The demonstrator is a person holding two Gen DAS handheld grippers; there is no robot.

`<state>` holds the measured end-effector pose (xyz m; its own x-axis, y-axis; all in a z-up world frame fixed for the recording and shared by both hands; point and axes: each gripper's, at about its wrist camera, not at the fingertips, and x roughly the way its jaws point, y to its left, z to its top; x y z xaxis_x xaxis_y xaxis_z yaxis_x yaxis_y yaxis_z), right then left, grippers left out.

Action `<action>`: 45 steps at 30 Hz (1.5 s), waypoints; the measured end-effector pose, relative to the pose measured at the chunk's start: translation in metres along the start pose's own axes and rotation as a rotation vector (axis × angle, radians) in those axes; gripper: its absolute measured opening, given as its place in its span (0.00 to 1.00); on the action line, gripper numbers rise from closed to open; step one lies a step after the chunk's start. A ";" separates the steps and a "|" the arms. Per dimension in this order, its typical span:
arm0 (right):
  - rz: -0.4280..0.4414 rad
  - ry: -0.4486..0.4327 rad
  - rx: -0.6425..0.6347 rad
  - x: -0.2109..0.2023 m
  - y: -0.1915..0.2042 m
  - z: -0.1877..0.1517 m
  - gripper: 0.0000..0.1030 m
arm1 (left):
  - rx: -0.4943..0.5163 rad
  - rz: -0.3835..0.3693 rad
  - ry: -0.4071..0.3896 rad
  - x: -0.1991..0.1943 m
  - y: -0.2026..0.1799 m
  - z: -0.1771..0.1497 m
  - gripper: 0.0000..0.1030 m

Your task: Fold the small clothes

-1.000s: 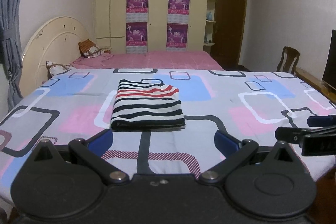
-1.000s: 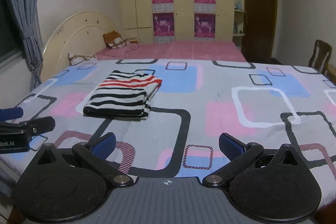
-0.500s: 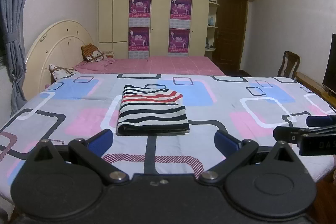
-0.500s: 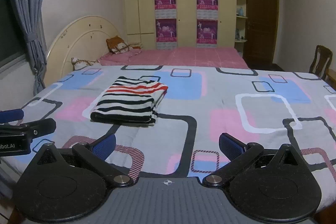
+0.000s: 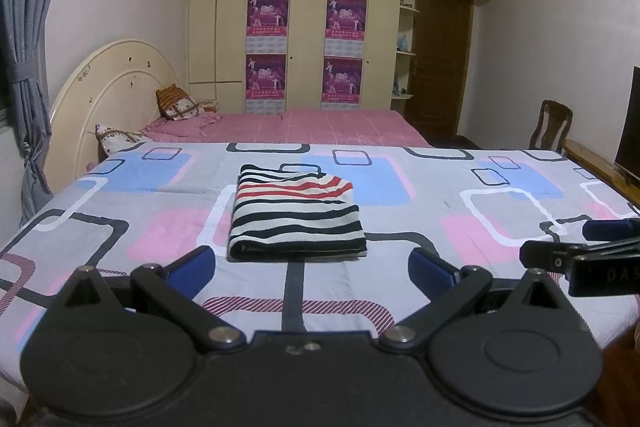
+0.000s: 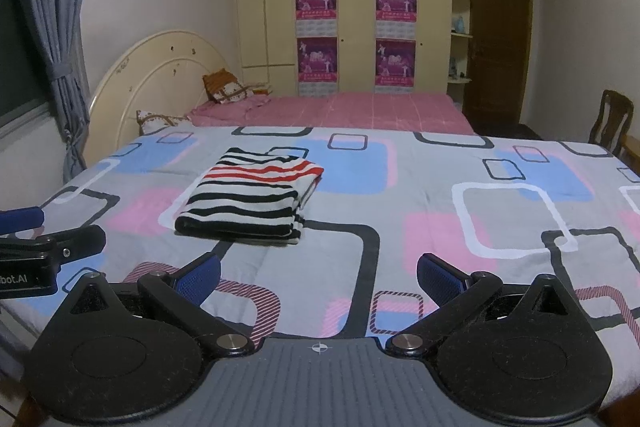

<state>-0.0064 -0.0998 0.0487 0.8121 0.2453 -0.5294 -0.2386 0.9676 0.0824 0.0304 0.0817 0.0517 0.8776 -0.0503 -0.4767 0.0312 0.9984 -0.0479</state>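
Observation:
A striped garment (image 5: 296,215) in black, white and red lies folded into a neat rectangle on the patterned bedspread (image 5: 480,211). My left gripper (image 5: 312,269) is open, its blue pads held just short of the garment's near edge, with nothing between them. In the right wrist view the same folded garment (image 6: 252,199) lies ahead and to the left. My right gripper (image 6: 318,277) is also open and holds nothing, over the near part of the bedspread (image 6: 460,227). Each view catches the other gripper at its side edge.
A second bed with a pink sheet (image 5: 304,127) and pillows (image 5: 176,103) stands behind, by a cream headboard (image 5: 104,95). Wardrobes with posters (image 5: 304,47) line the back wall. A wooden chair (image 5: 554,125) and dark door (image 5: 438,59) are at the right, a grey curtain (image 5: 28,47) at the left.
Both grippers have drawn back and risen a little from the bed, so the folded garment sits farther off in both views. The garment itself has not moved.

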 end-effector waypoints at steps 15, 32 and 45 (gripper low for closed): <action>0.009 -0.011 -0.013 0.000 -0.006 0.001 1.00 | 0.002 0.003 -0.012 -0.005 0.000 0.000 1.00; 0.009 -0.016 -0.020 -0.005 -0.006 0.001 1.00 | 0.010 0.003 -0.013 -0.005 -0.003 0.000 1.00; 0.024 -0.020 -0.030 -0.002 -0.005 0.003 1.00 | 0.002 0.015 -0.029 -0.007 -0.001 0.003 1.00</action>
<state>-0.0051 -0.1045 0.0513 0.8160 0.2703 -0.5109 -0.2741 0.9592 0.0696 0.0254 0.0810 0.0576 0.8914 -0.0347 -0.4520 0.0189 0.9990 -0.0394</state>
